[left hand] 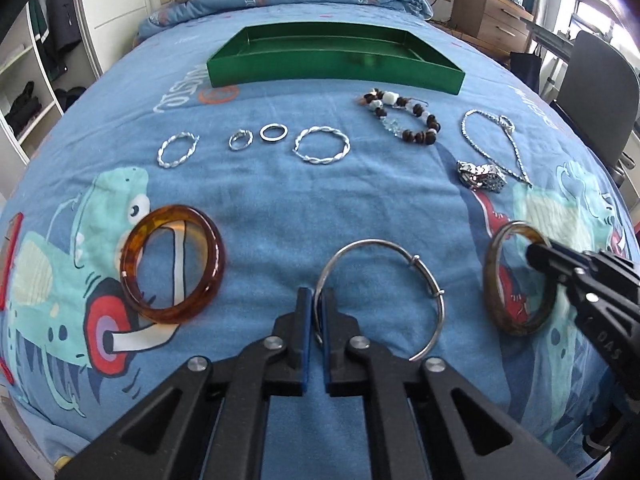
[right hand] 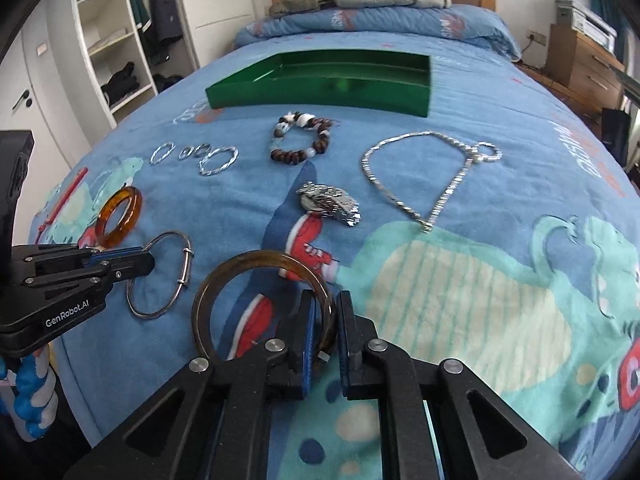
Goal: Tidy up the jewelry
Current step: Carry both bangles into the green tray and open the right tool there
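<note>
My left gripper is shut on a thin silver bangle, which lies on the blue bedspread; it also shows in the right wrist view. My right gripper is shut on a dark brown bangle, seen from the left wrist view at the right. An amber bangle lies left of my left gripper. Further back lie two twisted silver hoops, two small rings, a bead bracelet, a silver chain necklace and a silver clip. A green tray stands behind them.
The bed's pillow end with a folded quilt lies beyond the tray. A wooden bedside cabinet stands at the right, white wardrobe shelves at the left, and a dark chair by the bed's right side.
</note>
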A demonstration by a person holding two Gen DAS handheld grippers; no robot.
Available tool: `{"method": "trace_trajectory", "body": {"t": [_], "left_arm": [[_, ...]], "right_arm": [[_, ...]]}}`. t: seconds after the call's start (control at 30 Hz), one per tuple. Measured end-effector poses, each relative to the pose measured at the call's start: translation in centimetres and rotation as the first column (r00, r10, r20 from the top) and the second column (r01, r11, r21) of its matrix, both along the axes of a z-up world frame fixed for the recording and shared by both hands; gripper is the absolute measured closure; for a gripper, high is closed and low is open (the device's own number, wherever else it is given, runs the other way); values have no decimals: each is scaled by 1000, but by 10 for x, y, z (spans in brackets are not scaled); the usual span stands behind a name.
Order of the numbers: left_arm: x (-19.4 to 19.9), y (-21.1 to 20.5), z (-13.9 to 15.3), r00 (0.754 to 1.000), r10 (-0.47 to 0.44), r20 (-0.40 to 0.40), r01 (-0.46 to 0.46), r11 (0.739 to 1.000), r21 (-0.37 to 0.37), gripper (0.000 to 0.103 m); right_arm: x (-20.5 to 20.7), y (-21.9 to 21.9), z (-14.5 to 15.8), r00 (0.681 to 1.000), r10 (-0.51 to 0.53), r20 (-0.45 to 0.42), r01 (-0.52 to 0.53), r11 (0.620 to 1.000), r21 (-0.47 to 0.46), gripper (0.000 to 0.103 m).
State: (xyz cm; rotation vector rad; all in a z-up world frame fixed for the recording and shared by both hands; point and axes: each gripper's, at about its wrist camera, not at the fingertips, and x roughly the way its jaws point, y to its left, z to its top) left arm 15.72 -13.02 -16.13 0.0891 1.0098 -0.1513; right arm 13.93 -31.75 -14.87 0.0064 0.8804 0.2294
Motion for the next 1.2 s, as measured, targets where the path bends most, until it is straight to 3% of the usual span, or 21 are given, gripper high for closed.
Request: {"method": "trace_trajectory", "body": {"t": [0.47,0.7,0.93,1.2], "left_arm": [[-17,-13,66,983,-65,173,45,992,117,99],[-1,-3,98,971,-50,232,25,994,110,99],[60,10,127,959,-6,282,-9,999,51,99],[150,27,136,945,61,321,-66,998,3,99]], "right_arm": [[-39,-30,48,983,-116,141,111,993,44,94],[-32,-31,63,977,-126,170,116,991,69,94],[21,-31,98,964,-126,233,111,991,74,94],[127,-26,119,949,-166,266,134,982,133,94]]}}
